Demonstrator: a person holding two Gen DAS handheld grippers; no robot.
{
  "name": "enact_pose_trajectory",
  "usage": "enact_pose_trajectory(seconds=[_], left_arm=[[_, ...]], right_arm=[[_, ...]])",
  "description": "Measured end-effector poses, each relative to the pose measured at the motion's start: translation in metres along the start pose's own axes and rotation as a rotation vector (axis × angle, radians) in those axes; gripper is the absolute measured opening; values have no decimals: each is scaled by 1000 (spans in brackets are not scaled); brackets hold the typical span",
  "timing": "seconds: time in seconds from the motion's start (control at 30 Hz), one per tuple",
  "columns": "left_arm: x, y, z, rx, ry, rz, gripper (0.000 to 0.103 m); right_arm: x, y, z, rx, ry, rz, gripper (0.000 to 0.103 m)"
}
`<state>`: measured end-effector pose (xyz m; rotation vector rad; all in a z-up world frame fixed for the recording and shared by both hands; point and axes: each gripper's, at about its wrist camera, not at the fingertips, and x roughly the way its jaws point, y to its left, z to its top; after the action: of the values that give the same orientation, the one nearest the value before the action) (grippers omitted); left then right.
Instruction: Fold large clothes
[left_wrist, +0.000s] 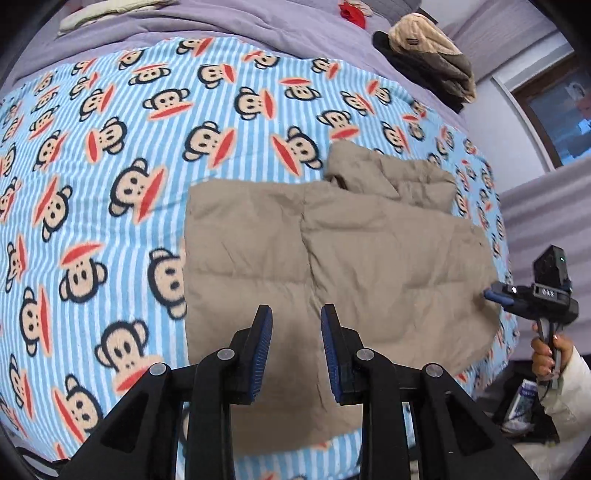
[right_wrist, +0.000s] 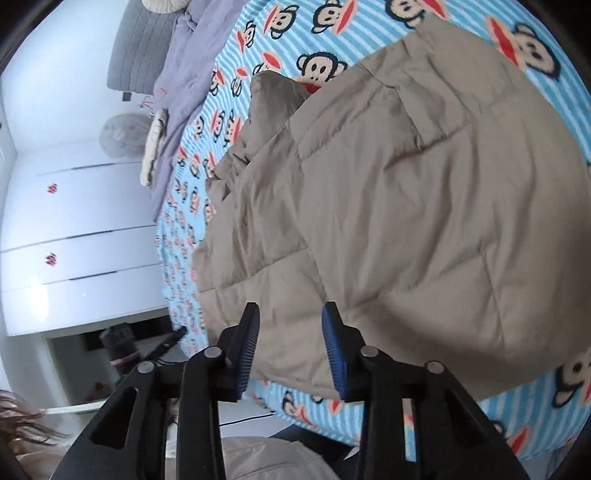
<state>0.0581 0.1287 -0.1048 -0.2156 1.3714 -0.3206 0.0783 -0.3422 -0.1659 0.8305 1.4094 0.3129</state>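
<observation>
Evidently mid-fold: tan padded jacket (left_wrist: 332, 251) lies folded on the bed (left_wrist: 110, 184) (monkey blanket); left gripper (left_wrist: 296, 350) and right gripper (right_wrist: 290, 350) hover, jaws apart, empty; next, regrip an edge

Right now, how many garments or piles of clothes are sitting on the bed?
2. The tan puffer jacket lies folded on the monkey-print blanket, near its front edge. A stack of folded clothes sits at the far right on the purple bedspread. Others may be hidden.
</observation>
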Motion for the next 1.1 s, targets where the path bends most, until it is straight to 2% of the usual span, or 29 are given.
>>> enact_pose_trajectory(seconds=[0.1,0.17,0.23,0.33,0.43,0.47,0.57,0.6,0.63,0.67,0.7,0.8,0.87,0.97,1.07,1.1], left_arm=[[45,-2,24,-34,-7,160,28],[74,8,30,-23,7,225,28],[95,20,29,-37,32,231,28],[103,26,30,-53,37,227,28],[95,18,29,-26,27,259,28],[90,15,29,-14,23,266,28],[71,9,25,-15,-26,231,29],[63,8,24,-23,-54,211,43],[57,7,23,-29,-80,201,93],[51,5,23,-33,-106,209,102],[45,2,22,-29,-143,218,102],[37,-1,25,-31,-169,249,102],[35,0,29,-52,-156,256,102],[42,11,37,-129,-111,217,102],[58,14,39,-124,-38,286,102],[60,13,38,-108,-29,313,102]], right_arm=[[0,4,34,-54,-74,-213,35],[-3,6,57,-38,-124,-272,35],[10,0,75,-15,-156,-307,35],[26,-14,85,21,-152,-324,33],[46,-23,84,29,-147,-332,33],[40,-27,78,31,-147,-334,33],[40,-27,78,32,-145,-334,33],[38,-28,77,35,-145,-332,33],[38,-29,78,38,-145,-330,33],[37,-29,78,41,-144,-331,33],[35,-30,77,42,-143,-334,33],[38,-26,77,32,-137,-355,35],[41,-22,79,26,-132,-372,35],[41,-18,79,18,-127,-387,37],[41,-8,77,0,-131,-397,52],[41,-3,75,-10,-130,-400,62]])
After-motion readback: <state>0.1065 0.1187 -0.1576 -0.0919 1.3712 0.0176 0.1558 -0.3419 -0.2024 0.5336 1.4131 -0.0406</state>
